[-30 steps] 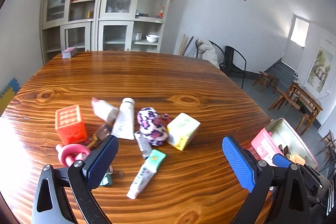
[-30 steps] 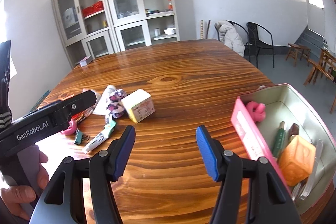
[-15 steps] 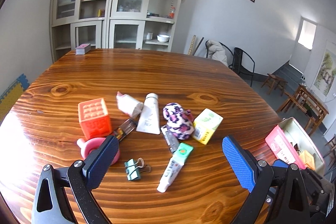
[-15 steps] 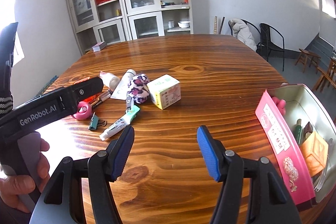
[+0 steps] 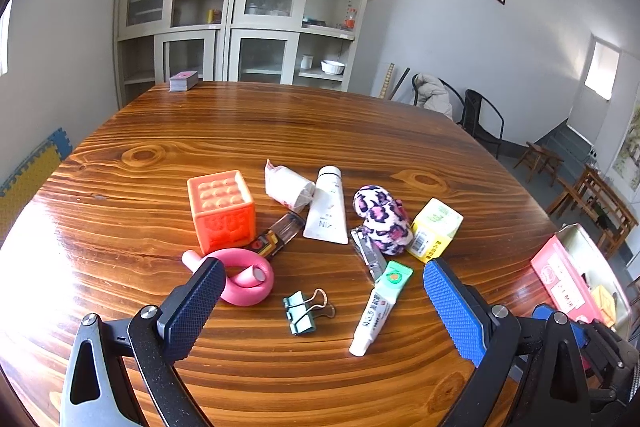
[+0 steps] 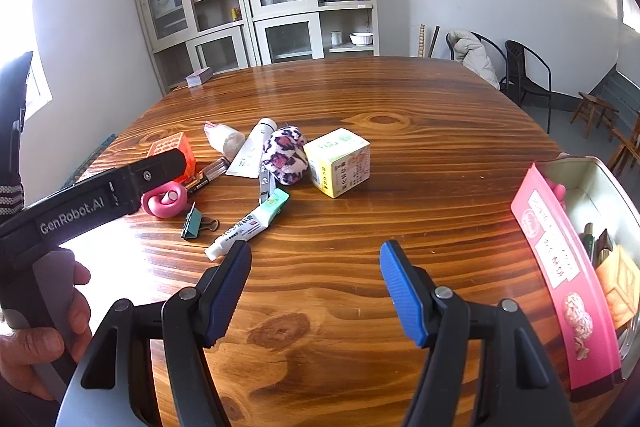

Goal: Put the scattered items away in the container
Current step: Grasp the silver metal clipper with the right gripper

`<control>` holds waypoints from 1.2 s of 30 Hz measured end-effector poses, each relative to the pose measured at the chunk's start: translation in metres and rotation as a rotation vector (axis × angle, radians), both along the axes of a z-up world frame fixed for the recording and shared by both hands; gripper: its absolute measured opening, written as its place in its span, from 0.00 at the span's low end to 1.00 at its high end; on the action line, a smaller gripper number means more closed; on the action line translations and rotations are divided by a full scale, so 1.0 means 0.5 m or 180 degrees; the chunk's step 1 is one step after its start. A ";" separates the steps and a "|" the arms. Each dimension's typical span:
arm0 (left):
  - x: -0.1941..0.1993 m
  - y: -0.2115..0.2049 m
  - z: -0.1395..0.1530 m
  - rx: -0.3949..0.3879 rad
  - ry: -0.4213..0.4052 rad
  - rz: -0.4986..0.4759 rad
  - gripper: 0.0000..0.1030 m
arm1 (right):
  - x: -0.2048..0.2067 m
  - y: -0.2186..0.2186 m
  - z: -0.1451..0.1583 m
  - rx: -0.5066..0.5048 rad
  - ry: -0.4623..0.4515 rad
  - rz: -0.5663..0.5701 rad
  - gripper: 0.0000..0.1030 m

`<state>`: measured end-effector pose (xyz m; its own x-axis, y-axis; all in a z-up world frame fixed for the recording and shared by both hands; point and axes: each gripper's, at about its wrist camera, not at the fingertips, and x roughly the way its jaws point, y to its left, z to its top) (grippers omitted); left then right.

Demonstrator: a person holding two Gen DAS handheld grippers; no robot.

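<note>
Hovering w/ jaws apart & empty, left gripper (image 5: 320, 311) sits over binder clip (image 5: 306, 311), right gripper (image 6: 316, 287) just widened, near tin (image 6: 600, 195).

orange cube (image 5: 221, 211): dimpled top, upright on the bench, at the left end of the cluster.
pink ring toy (image 5: 247, 279): coiled, flat, just in front of the cube.
green binder clip (image 5: 301, 311): lying on its side, handles pointing right.
toothpaste tube (image 5: 380, 309): green-white, cap toward the camera, lying flat.
nail clipper (image 5: 370, 253): silver, between the tube and the plush.
leopard-print plush (image 5: 382, 213): purple and white, touching the yellow carton (image 5: 435, 229).
white tube (image 5: 328, 207): cap pointing away, beside a crumpled white packet (image 5: 288, 183).
tin container (image 6: 600, 187): open, at the bench's right edge; pink box (image 6: 558, 259) leaning on its near wall.
</note>
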<state>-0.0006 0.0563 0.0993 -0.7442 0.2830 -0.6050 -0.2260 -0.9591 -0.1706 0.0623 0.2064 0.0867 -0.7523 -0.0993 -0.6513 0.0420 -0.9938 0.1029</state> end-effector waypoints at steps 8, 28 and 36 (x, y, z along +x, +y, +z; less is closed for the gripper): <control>-0.012 -0.014 -0.017 -0.0073 -0.0067 0.0089 0.98 | -0.013 -0.013 -0.007 0.0010 -0.0020 0.0013 0.69; -0.045 -0.075 -0.036 -0.0190 -0.0173 0.0293 0.98 | -0.054 0.033 -0.048 -0.0282 -0.0210 -0.0054 0.69; -0.058 -0.133 -0.042 -0.0202 -0.0217 0.0439 0.98 | -0.101 0.004 -0.059 -0.0294 -0.0302 0.0122 0.69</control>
<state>-0.0297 -0.0100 0.0783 -0.7299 0.1408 -0.6689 -0.0816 -0.9895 -0.1193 0.0120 0.2083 0.0572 -0.6823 -0.1895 -0.7061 0.0654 -0.9778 0.1992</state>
